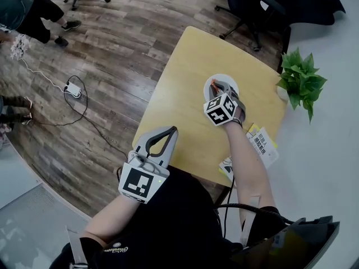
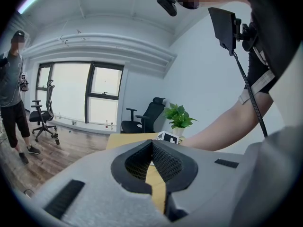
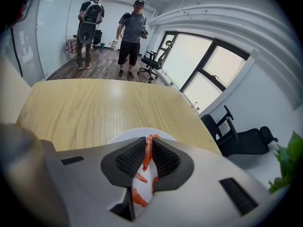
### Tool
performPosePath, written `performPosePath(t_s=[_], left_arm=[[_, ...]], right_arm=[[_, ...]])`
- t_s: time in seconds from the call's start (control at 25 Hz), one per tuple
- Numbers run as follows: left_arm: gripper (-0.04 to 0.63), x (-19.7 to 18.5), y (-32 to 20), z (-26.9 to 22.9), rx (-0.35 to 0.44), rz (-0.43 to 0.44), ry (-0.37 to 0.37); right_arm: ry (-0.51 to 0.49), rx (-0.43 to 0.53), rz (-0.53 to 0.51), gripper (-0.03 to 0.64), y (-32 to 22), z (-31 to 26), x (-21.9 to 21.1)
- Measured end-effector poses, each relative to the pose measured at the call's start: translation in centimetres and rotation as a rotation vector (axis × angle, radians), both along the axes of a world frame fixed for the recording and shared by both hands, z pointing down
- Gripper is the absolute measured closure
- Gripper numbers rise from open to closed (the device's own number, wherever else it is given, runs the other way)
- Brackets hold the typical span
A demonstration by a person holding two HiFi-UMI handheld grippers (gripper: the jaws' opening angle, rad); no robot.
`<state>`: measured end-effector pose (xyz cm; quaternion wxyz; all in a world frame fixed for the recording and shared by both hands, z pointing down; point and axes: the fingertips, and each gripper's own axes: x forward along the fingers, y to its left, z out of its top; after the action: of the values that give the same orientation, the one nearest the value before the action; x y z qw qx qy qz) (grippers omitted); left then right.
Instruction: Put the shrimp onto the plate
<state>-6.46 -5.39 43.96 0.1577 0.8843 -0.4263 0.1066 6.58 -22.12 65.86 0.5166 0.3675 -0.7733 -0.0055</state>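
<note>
An orange shrimp (image 3: 147, 151) is pinched upright between the pads of my right gripper (image 3: 147, 148), its tail and legs hanging below the jaws. Right under it lies the white plate (image 3: 124, 136) on the wooden table (image 3: 94, 108). In the head view my right gripper (image 1: 216, 88) hovers over the plate (image 1: 226, 78), with the shrimp (image 1: 213, 85) showing as an orange streak at its tips. My left gripper (image 1: 171, 131) is held low at the table's near edge, its tips touching and nothing between them; the left gripper view shows its pads (image 2: 163, 160) closed together.
A potted green plant (image 1: 300, 79) stands at the table's right corner. Printed leaflets (image 1: 262, 143) lie by my right forearm. A black office chair (image 1: 252, 4) sits beyond the table. A power strip with cables (image 1: 73, 88) is on the floor at left, and two people (image 3: 132, 27) stand across the room.
</note>
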Motion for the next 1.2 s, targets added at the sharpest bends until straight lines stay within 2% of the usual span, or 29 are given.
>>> performPosePath(t_s=[0.4, 0.72, 1.2], left_arm=[[0.594, -0.10, 0.32, 0.22, -0.011, -0.002, 0.002], [0.594, -0.07, 0.38, 0.15, -0.006, -0.004, 0.005], [0.594, 0.09, 0.11, 0.49, -0.010, -0.003, 0.006]], right_arm=[[-0.002, -0.011, 0.009, 0.566, -0.02, 0.30, 0.14], [-0.041, -0.023, 0.023, 0.560, -0.09, 0.46, 0.23], [-0.081, -0.062, 0.048, 0.509, -0.45, 0.47, 0.76]])
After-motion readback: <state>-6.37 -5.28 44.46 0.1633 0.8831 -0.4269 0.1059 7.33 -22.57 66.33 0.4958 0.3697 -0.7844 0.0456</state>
